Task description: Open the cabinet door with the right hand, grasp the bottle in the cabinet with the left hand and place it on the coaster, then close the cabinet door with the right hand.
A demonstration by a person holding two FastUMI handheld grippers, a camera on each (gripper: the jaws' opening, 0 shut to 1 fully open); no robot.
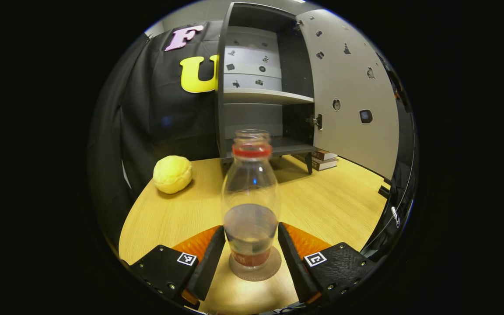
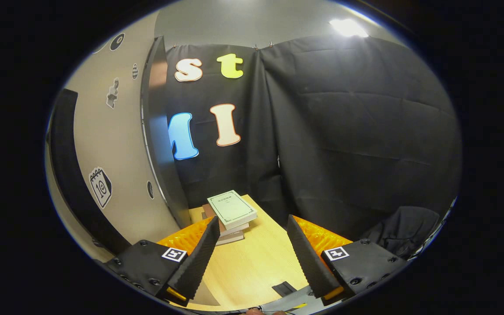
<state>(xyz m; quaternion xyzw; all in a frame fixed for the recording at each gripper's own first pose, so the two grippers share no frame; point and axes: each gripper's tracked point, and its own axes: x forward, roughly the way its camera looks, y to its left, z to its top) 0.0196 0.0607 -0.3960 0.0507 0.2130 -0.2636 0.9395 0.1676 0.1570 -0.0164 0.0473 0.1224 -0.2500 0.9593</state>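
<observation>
A clear bottle [image 1: 250,192] with a red neck ring and no cap stands upright on a round brown coaster [image 1: 254,271] on the wooden table. My left gripper [image 1: 250,228] holds it low on the body, one fingertip against each side. Behind it stands the grey cabinet [image 1: 252,94] with bare shelves, its door [image 1: 353,87] swung wide open to the right. In the right gripper view my right gripper [image 2: 252,232] is open with nothing between its fingers, just right of the open door [image 2: 116,175] and its dark edge.
A yellow lumpy ball [image 1: 172,174] lies on the table [image 1: 330,205] to the left of the bottle. A stack of books [image 2: 231,214] [image 1: 324,159] sits on the table by the cabinet's foot, ahead of my right gripper.
</observation>
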